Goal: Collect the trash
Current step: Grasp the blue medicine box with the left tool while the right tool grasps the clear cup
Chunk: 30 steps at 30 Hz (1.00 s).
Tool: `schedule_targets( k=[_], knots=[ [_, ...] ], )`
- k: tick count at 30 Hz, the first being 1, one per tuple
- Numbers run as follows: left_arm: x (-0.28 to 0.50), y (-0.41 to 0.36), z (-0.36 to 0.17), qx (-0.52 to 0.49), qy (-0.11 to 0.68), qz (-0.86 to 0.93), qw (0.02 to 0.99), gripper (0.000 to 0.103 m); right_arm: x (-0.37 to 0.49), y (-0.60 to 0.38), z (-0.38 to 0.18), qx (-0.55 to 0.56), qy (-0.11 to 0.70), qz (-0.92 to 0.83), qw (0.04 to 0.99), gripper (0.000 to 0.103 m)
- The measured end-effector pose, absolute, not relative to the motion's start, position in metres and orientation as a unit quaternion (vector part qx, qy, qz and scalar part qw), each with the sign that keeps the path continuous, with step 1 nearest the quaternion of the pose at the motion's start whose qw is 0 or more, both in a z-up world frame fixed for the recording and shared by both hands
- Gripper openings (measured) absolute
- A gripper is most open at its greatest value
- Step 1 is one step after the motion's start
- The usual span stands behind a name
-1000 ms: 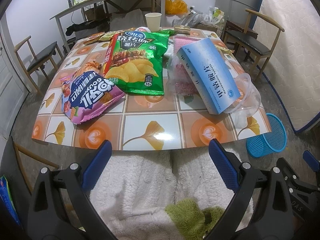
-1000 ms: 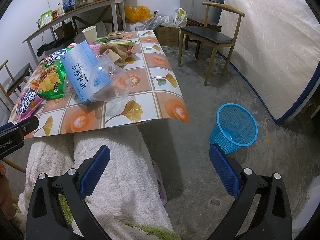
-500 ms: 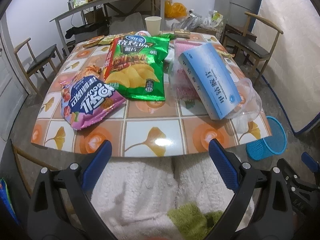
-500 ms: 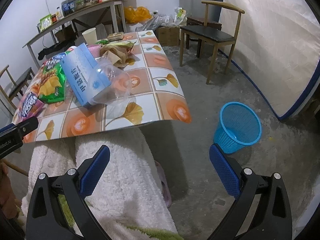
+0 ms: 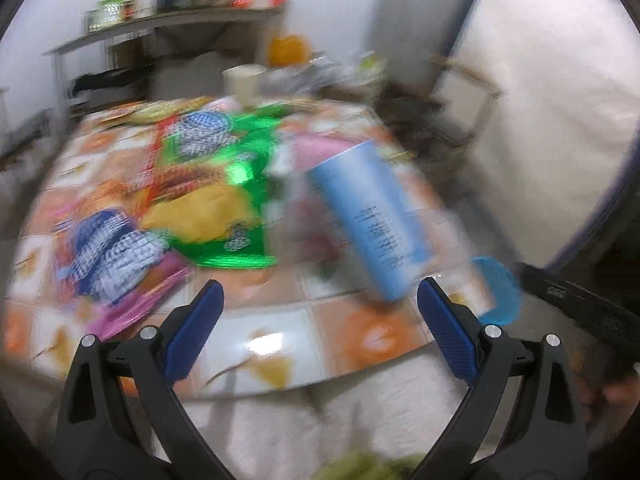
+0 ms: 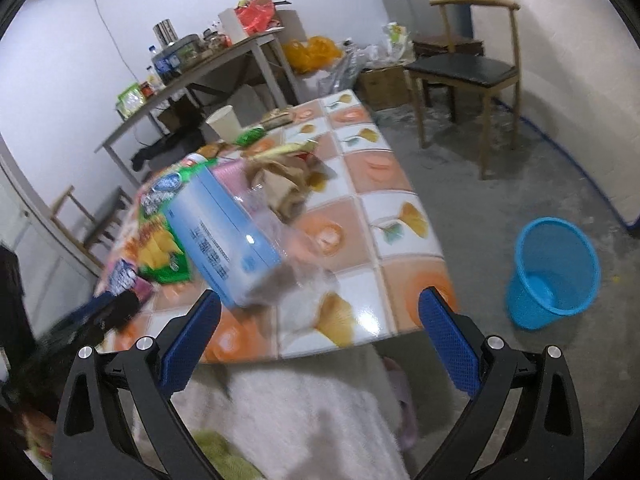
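Both tools, left (image 5: 318, 312) and right (image 6: 318, 320), are wide and empty above the desk (image 6: 404, 312) edge. Trash lies on the tiled desk: chip bag (image 5: 216, 196), blue box (image 6: 224, 240), paper cup (image 6: 223, 122). Bin (image 6: 554, 272) stands on the concrete floor beside the desk; chair (image 6: 468, 68) stands behind.

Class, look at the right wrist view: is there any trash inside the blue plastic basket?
No: the blue plastic basket on the floor shows only its bare inside.
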<state>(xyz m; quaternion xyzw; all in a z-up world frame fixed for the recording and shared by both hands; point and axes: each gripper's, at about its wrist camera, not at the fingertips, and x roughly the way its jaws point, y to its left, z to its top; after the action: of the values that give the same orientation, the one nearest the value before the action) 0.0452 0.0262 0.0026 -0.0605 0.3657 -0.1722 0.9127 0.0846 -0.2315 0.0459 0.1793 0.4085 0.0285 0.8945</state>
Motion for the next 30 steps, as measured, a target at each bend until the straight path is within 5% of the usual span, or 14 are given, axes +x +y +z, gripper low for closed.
schedule_targets(
  k=[12,18,30],
  knots=[
    [0.096,-0.004,-0.015,-0.107,0.376,-0.252,0.885,0.092,0.161,-0.221,0.025,0.205,0.462,0.092,0.858,0.068],
    [0.128,-0.002,-0.035,-0.145,0.413,-0.257,0.862,0.06,0.178,-0.219,0.019,0.213,0.482,0.106,0.843,0.062],
    [0.162,-0.009,-0.066,-0.187,0.442,-0.295,0.826,0.055,0.176,-0.228,0.017,0.23,0.487,0.104,0.836,0.06]
  ],
)
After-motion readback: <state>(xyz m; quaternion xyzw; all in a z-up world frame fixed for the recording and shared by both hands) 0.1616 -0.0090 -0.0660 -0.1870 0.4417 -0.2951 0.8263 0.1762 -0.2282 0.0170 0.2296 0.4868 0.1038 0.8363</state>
